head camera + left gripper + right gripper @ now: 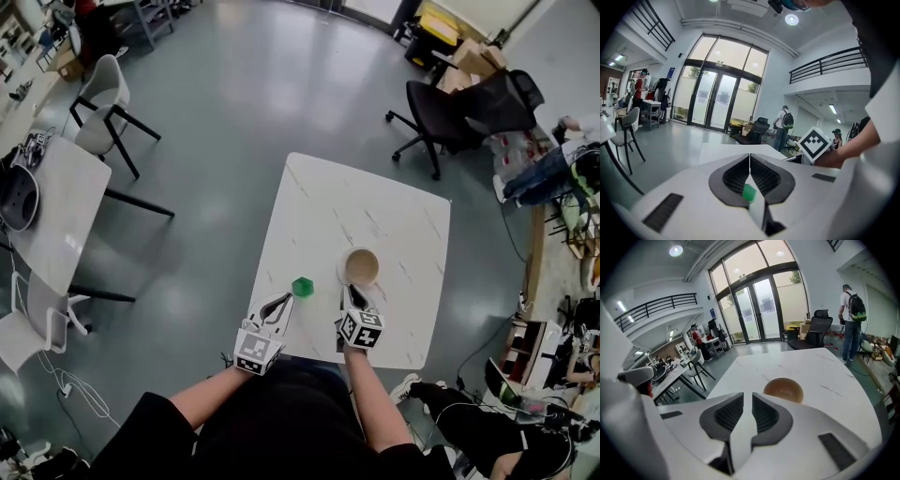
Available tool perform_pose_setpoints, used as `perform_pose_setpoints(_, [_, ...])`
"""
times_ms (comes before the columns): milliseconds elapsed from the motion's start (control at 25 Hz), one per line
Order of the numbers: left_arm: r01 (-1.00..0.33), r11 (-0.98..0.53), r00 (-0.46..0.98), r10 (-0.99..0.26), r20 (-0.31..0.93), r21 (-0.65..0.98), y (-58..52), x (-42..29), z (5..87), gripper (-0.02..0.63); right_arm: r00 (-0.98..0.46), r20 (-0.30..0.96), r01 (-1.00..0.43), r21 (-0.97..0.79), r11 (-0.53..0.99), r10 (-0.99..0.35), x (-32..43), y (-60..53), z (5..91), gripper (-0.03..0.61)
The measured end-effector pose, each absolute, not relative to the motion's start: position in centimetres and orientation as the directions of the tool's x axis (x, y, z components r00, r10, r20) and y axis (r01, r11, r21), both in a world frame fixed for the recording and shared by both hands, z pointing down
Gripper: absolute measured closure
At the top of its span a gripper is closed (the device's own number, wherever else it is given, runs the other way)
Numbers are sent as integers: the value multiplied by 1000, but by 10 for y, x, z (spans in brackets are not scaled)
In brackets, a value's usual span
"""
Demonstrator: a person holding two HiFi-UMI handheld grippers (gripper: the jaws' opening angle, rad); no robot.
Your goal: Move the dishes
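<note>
White marbled square table (375, 211), grey floor (244, 94). Round brown bowl (361, 267) sits just ahead of my right tongs (353, 293), jaws slightly apart, empty. Left tongs (283, 302) closed, near small green cube (302, 287).

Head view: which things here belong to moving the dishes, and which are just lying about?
Job in hand:
- bowl
- table under it
- left gripper, right gripper

Lying about:
- green block, on the table but not plainly a dish
- black chair
- white chair
- side table
</note>
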State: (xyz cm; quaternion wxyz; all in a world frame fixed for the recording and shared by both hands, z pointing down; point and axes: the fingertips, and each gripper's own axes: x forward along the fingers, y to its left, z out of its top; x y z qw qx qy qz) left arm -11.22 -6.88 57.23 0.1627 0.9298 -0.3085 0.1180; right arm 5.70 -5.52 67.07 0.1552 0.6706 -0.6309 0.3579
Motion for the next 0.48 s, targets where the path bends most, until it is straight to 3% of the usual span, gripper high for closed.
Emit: perform_pose_setpoints(480, [-667,-712,730,-568,380,217,-62,-37,586,595,-40,737,-949,-240,-206,-675,167,-45,719,494])
